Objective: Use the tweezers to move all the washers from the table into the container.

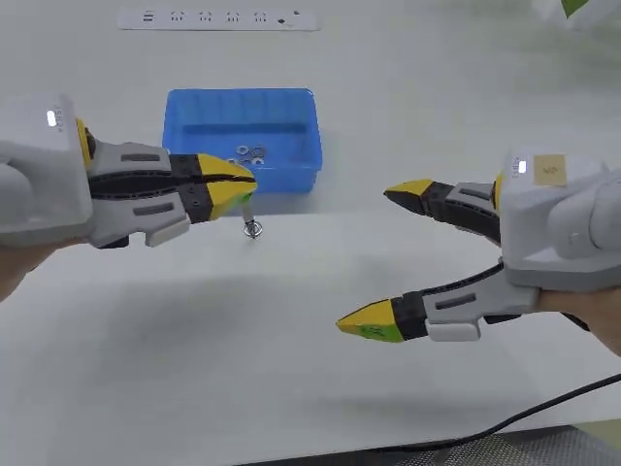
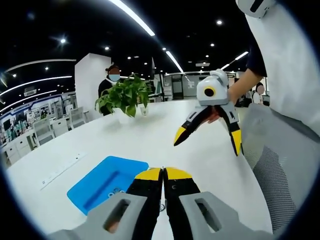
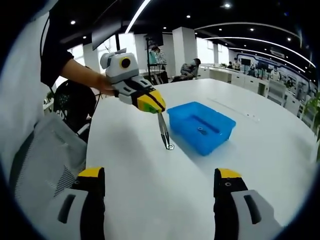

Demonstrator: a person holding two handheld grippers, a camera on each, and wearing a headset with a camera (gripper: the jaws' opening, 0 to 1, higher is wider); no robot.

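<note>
My left gripper point(image 1: 245, 186) is shut on a pair of metal tweezers point(image 1: 249, 212) that point down at the white table. A small washer point(image 1: 252, 229) sits at the tweezers' tip, just in front of the blue container point(image 1: 291, 112). Whether the washer touches the table is unclear. Washers point(image 1: 250, 153) lie inside the container. In the right gripper view the left gripper point(image 3: 152, 104), tweezers point(image 3: 163, 131) and washer point(image 3: 170, 147) stand left of the container point(image 3: 220, 135). My right gripper point(image 1: 383, 257) is wide open with nothing between its fingers, to the right of the tweezers.
A white power strip point(image 1: 218, 19) lies along the far side of the table. A black cable point(image 1: 543, 413) crosses the near right edge. In the left gripper view a potted plant point(image 2: 125, 95) stands at the far end, with a person behind it.
</note>
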